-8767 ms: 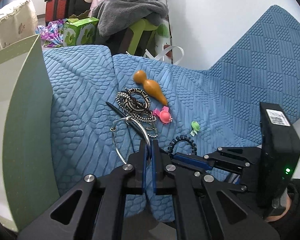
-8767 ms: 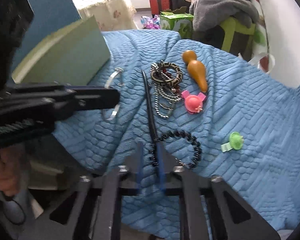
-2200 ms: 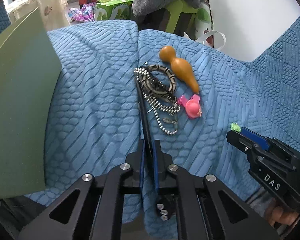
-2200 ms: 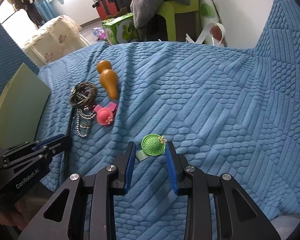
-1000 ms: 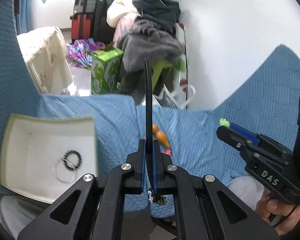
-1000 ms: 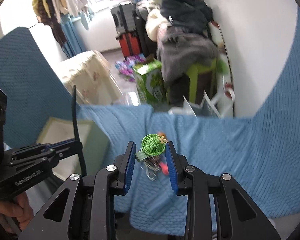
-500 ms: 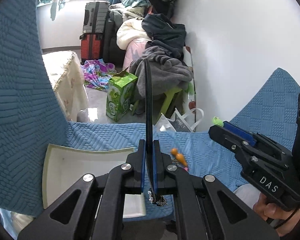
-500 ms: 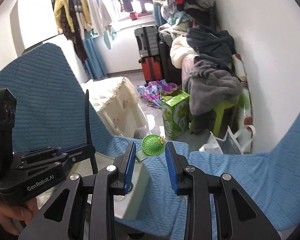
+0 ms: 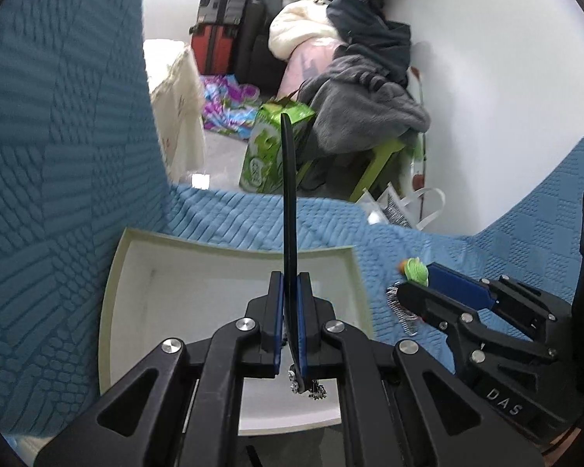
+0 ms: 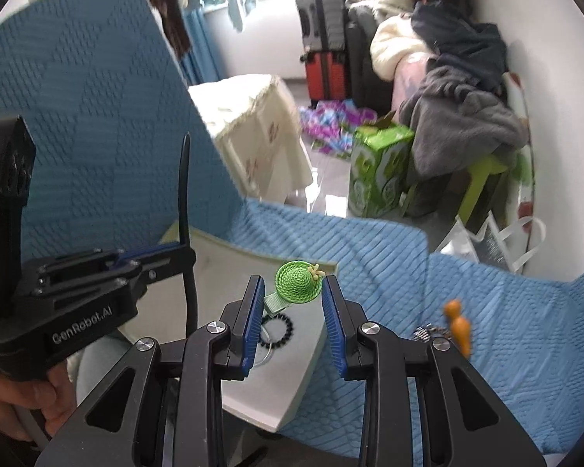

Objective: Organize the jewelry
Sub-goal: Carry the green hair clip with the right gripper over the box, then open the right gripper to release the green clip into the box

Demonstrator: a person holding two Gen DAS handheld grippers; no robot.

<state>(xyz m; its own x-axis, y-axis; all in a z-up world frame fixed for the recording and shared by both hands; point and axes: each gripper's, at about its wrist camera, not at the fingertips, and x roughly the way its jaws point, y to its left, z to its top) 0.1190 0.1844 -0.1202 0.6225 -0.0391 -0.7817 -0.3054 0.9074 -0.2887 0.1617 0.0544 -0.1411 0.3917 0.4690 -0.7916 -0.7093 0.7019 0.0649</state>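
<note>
My left gripper (image 9: 290,284) is shut on a long black hair stick (image 9: 288,179) that stands upright over the pale green box (image 9: 136,241). Small beads hang from the stick's lower end (image 9: 307,383). In the right wrist view the same left gripper (image 10: 175,251) and hair stick (image 10: 183,194) show at the left. My right gripper (image 10: 292,290) is shut on a green hat-shaped hair clip (image 10: 298,282), held above the box's near corner (image 10: 311,346). A black bead bracelet (image 10: 280,327) and a thin ring lie inside the box.
An orange gourd-shaped charm (image 10: 457,325) and a bead chain (image 10: 424,332) lie on the blue quilted cover (image 10: 506,330) to the right. Beyond the bed edge are a green carton (image 10: 377,167), a stool piled with clothes (image 10: 459,124) and suitcases (image 10: 323,39).
Both grippers have swung left and down from the jewelry pile toward the box, carrying the hair stick and the green clip. The box now fills the lower middle of both views.
</note>
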